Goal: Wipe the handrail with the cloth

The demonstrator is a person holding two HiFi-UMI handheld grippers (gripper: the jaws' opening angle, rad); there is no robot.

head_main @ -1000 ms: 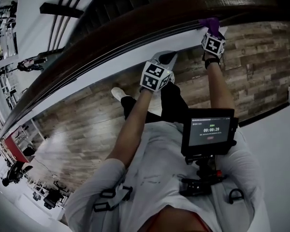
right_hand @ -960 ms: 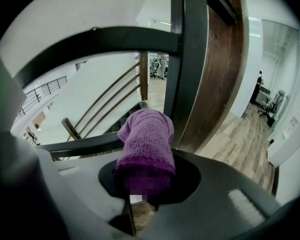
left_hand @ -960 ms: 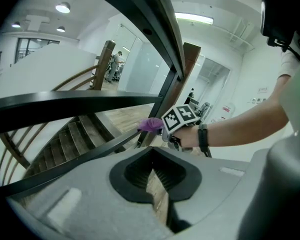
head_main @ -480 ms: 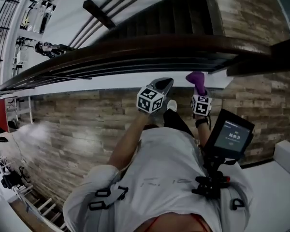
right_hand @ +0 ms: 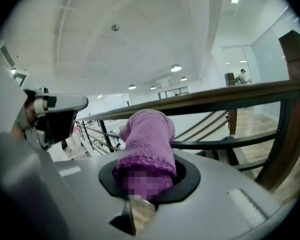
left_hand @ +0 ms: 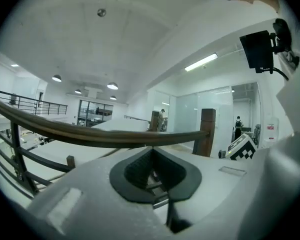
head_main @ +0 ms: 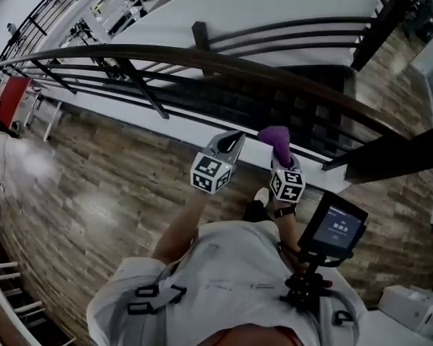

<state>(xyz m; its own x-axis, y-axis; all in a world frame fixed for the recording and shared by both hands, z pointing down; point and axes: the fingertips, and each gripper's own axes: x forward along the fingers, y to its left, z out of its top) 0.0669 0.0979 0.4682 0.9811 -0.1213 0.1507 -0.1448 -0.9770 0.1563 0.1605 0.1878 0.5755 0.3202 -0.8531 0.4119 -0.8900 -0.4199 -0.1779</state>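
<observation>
1. The cloth (right_hand: 147,144) sits clamped between the jaws of the right tool (head_main: 279,156), its free end standing up past the jaw tips.
2. In the head view the cloth is held on the person's side of the handrail (head_main: 202,56), apart from the top rail; whether it touches a lower bar cannot be told.
3. The left tool (left_hand: 152,171) is just beside the right one, its jaws together with nothing between them, pointing toward the same rail.
4. Count: two tools, one cloth, one handrail.
5. The cloth is purple, coarsely knitted and bunched into a thick roll.
6. The handrail is dark, smooth wood with a rounded top, curving across the view, with thin dark bars (head_main: 289,27) beneath it and a square wooden post (left_hand: 207,131) at its end.
7. The floor (head_main: 94,171) below is of wood-grain planks.
</observation>
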